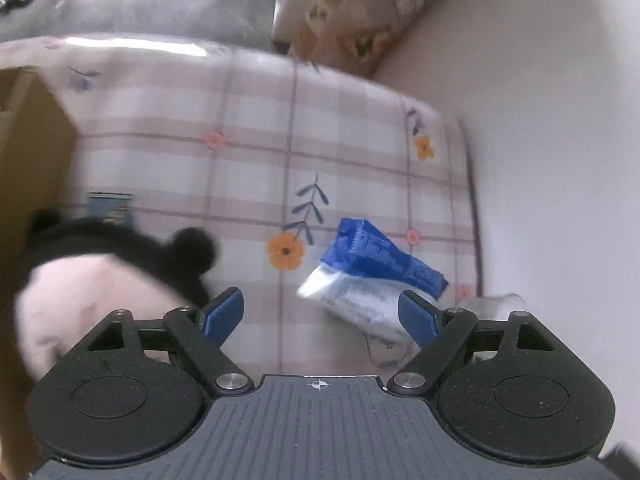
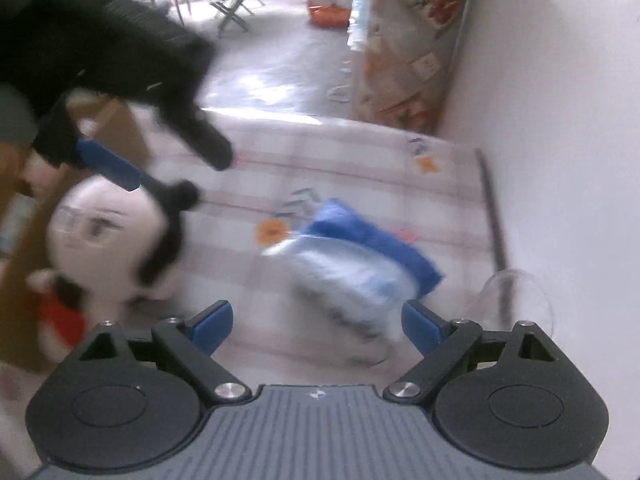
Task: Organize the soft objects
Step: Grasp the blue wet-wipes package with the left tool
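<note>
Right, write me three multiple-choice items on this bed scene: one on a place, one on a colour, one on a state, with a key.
1. Where is the doll relative to the blue and white packet?
A. To its left, beside the cardboard box
B. On top of it
C. To its right, against the wall

2. What colour is the doll's hair?
A. Yellow
B. Black
C. Green

3. How does the left gripper stand?
A. Shut on the doll
B. Shut on the packet
C. Open, holding nothing

Key:
1 A, the doll lies left of the packet by the box.
2 B, black hair with a round bun frames its pale face.
3 C, its blue fingers stand apart over the bedsheet.
</note>
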